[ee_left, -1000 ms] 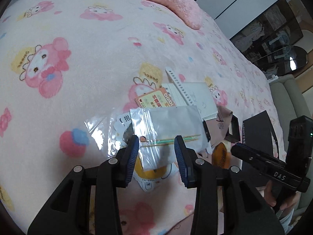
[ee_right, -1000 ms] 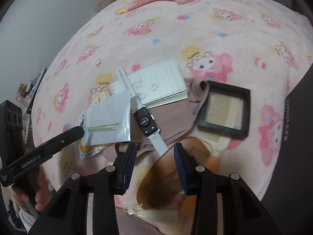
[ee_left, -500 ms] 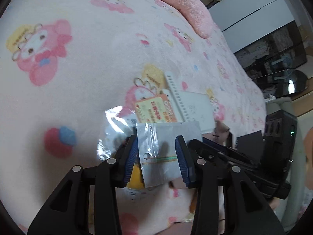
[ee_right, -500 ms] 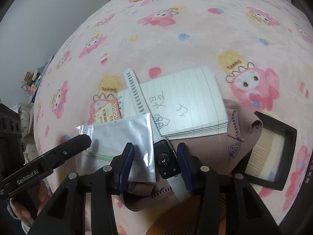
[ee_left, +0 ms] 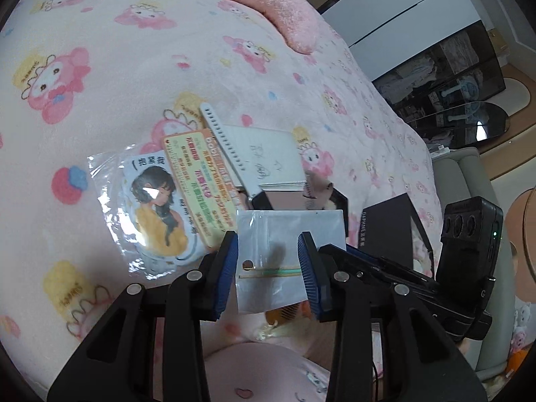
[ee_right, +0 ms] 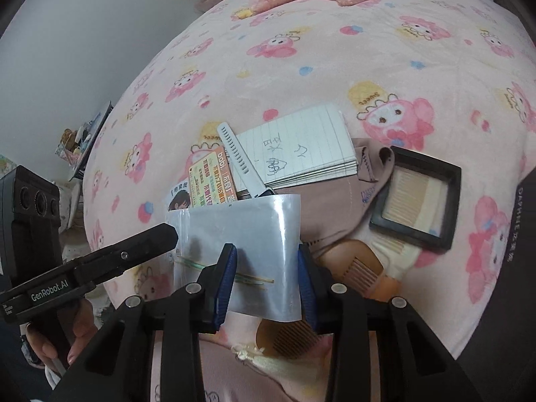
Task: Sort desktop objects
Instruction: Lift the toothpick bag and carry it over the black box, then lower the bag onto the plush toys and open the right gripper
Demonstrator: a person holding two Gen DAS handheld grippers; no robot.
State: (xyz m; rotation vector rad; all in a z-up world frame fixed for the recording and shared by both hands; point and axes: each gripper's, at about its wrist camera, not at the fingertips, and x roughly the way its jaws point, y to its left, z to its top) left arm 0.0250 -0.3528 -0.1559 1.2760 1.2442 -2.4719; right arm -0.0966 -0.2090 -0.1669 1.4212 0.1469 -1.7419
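Observation:
A silvery zip bag (ee_left: 288, 248) with thin sticks inside hangs in the air above the pile; it also shows in the right wrist view (ee_right: 248, 244). My left gripper (ee_left: 268, 268) stands open around its lower part. In the right wrist view the left gripper's finger (ee_right: 134, 251) reaches the bag's left edge. My right gripper (ee_right: 266, 278) is open, with the bag between its blue pads; whether they touch it I cannot tell. Below lie a lined notepad (ee_right: 301, 144), a white watch strap (ee_right: 239, 157), an orange card (ee_left: 197, 181) and a girl sticker pack (ee_left: 147, 207).
A pink cartoon blanket (ee_left: 100, 67) covers the bed. A black-framed comb box (ee_right: 418, 197), a wooden comb (ee_right: 355, 268), a mauve cloth (ee_right: 328, 207) and a black box lid (ee_left: 388, 231) lie to the right. A pink plush pillow (ee_left: 281, 16) sits at the far end.
The zip bag has come up off the pile, uncovering the orange card and the sticker pack. Both grippers have closed in around it and the right one has moved left over the watch.

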